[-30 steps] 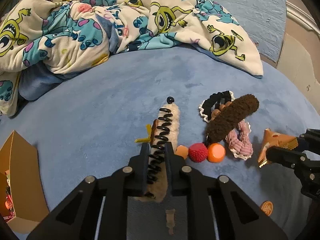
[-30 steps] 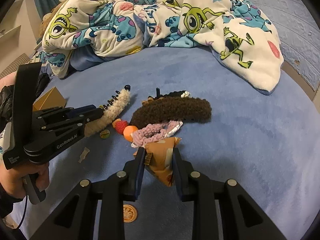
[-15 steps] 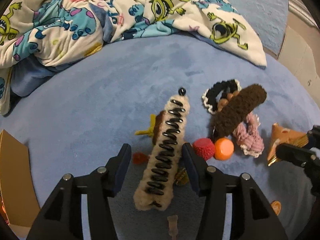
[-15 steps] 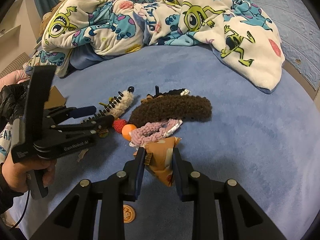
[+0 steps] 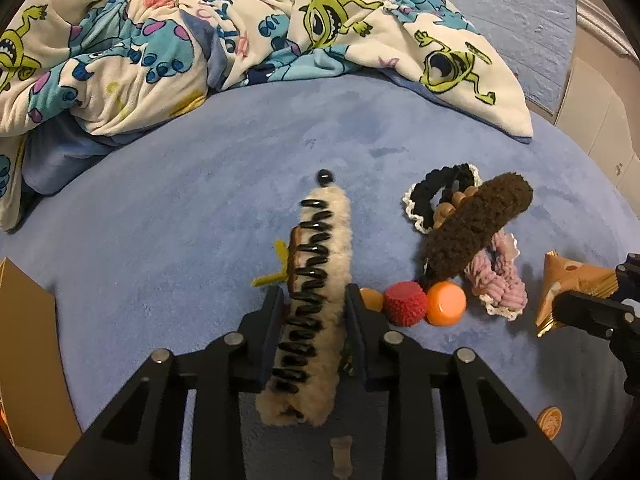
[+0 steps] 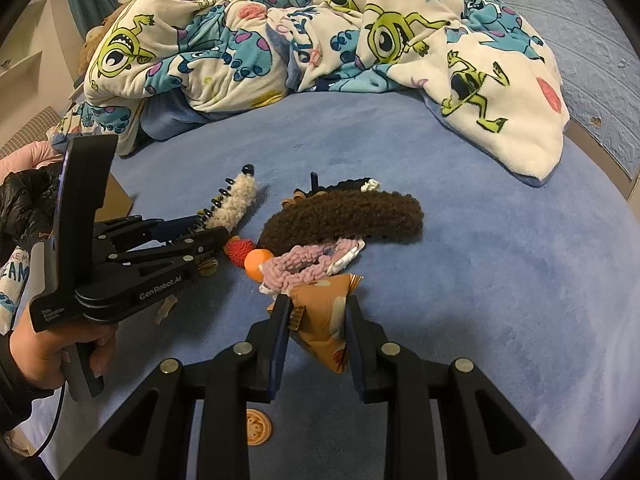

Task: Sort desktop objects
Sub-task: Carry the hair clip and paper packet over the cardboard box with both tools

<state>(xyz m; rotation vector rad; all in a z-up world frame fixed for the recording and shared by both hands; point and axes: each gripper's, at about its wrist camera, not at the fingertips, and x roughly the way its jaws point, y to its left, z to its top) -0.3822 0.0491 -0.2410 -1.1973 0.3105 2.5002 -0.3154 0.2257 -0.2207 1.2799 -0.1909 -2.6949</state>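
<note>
A cream fuzzy hair clip [image 5: 320, 240] with black teeth lies on the blue bed cover. My left gripper [image 5: 314, 304] straddles its middle, jaws closing, and both pads touch the fuzz. From the right wrist view this left gripper [image 6: 216, 232] comes in from the left, held by a hand. My right gripper [image 6: 316, 312] is shut on an orange triangular packet [image 6: 324, 320]. Beside it lie a brown fuzzy clip [image 5: 480, 224], a pink scrunchie [image 5: 500, 284], a black scrunchie [image 5: 436, 196], a red ball [image 5: 405, 303] and an orange ball [image 5: 446, 304].
A crumpled cartoon-print blanket [image 5: 200, 40] fills the far side of the bed. A cardboard box [image 5: 24, 340] stands at the left edge. A round biscuit-like disc [image 6: 258, 426] and a small tan piece [image 5: 342, 456] lie near the front. A yellow bit [image 5: 276, 268] pokes out beside the cream clip.
My left gripper let go of the cream clip, spread wide, then closed around it again at a wider part. The right gripper kept still with the packet.
</note>
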